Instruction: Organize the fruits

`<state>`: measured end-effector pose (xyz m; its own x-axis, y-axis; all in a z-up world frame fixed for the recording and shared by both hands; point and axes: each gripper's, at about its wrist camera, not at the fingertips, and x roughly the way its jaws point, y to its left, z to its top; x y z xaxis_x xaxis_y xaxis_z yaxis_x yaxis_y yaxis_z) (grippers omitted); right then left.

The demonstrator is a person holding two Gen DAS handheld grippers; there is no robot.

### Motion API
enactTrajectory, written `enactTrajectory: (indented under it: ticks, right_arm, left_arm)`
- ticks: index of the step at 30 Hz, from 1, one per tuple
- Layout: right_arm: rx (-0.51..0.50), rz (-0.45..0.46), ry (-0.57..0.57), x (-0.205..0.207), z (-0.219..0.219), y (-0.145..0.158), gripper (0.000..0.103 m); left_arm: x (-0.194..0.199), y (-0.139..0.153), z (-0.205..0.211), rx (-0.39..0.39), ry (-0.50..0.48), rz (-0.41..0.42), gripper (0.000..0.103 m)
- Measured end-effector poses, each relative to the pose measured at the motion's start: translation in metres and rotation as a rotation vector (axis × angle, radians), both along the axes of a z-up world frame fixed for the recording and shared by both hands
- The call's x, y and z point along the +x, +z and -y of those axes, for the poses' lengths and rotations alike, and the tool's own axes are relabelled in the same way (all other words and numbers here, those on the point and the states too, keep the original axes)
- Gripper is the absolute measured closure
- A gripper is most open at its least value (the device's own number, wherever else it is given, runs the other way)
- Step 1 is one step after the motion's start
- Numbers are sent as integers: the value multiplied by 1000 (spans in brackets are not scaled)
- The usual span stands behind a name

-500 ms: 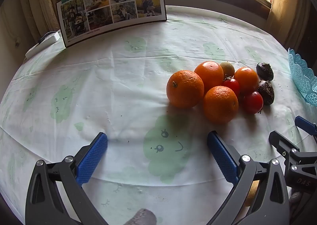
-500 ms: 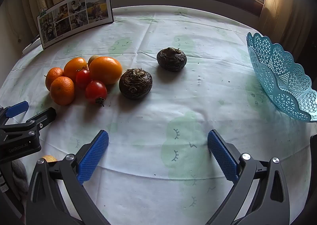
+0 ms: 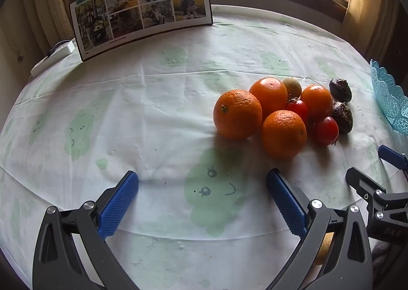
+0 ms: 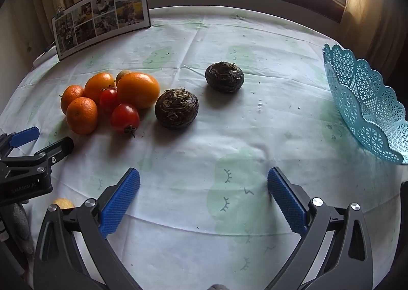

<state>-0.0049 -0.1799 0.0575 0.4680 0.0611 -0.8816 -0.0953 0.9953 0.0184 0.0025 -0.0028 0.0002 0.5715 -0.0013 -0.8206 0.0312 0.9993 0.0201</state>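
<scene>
Round table (image 3: 178, 101) under a window, covered in a white cloth with pale green clouds; a photo board (image 3: 142, 9) is standing at the far edge.

Change since half a second ago: essentially none. The fruit is lying in the same places in both views, and both grippers are sitting at the same spot over the cloth. Nothing is being picked yet.

Left gripper (image 3: 202, 200): jaws are standing wide apart, nothing between them, only bare cloth. Right gripper (image 4: 204, 198): same, spread wide and empty.

Fruit: the oranges (image 3: 237, 113) are clustering with two tomatoes (image 4: 125, 117) and a small green-brown fruit (image 3: 292, 87), all touching or nearly so. Two dark rough fruits (image 4: 176, 108) are lying just right of the cluster, the farther one well apart. A yellowish item is showing near the table's front edge, too hidden to identify.

Basket (image 4: 367, 106) is sitting empty-looking at the right edge, tilted.

Reading: the task is only starting; I judge the first pick is still to be chosen.
</scene>
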Motion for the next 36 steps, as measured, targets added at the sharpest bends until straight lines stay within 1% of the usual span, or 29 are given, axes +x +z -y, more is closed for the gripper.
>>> enactTrajectory:
  ticks: [7, 36]
  right_arm:
    - [7, -8, 24, 1, -1, -3, 2]
    - [14, -4, 28, 2, 0, -3, 2]
  left_arm:
    - [0, -2, -3, -3, -14, -2, 5]
    - [2, 0, -4, -4, -18, -6, 5]
